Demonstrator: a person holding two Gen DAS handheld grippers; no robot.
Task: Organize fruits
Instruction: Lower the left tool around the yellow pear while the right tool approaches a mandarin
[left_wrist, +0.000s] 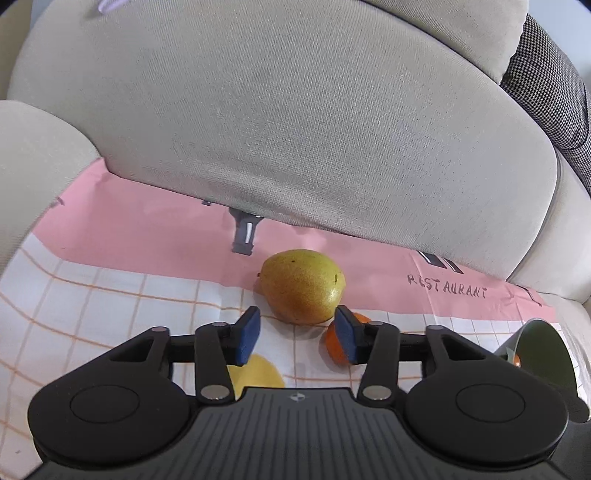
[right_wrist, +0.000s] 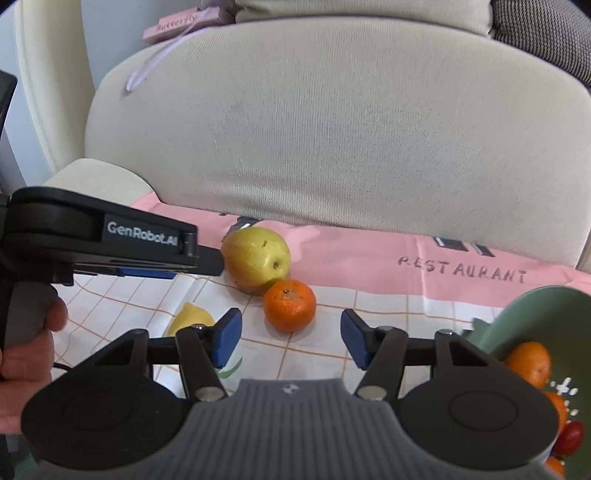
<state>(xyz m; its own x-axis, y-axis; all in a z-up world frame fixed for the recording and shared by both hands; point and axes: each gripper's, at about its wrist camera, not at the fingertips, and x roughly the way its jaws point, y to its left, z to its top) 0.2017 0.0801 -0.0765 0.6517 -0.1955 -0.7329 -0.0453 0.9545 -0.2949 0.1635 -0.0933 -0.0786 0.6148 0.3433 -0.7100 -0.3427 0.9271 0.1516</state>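
Note:
A yellow-green pear (left_wrist: 302, 286) lies on the checked cloth, just ahead of my open left gripper (left_wrist: 297, 334); the gripper is empty. A tangerine (left_wrist: 338, 343) sits behind its right pad, and a lemon (left_wrist: 255, 374) lies below it. In the right wrist view the pear (right_wrist: 256, 260), tangerine (right_wrist: 290, 305) and lemon (right_wrist: 192, 320) lie ahead of my open, empty right gripper (right_wrist: 291, 338). The left gripper (right_wrist: 110, 240) shows from the side at the left, above the cloth. A green bowl (right_wrist: 532, 317) at the right holds tangerines (right_wrist: 530, 363) and a red fruit.
The cloth (right_wrist: 369, 258) has a pink band reading RESTAURANT and covers a beige seat. The large beige backrest cushion (right_wrist: 332, 129) rises right behind the fruits. The bowl (left_wrist: 539, 350) also shows at the right of the left wrist view.

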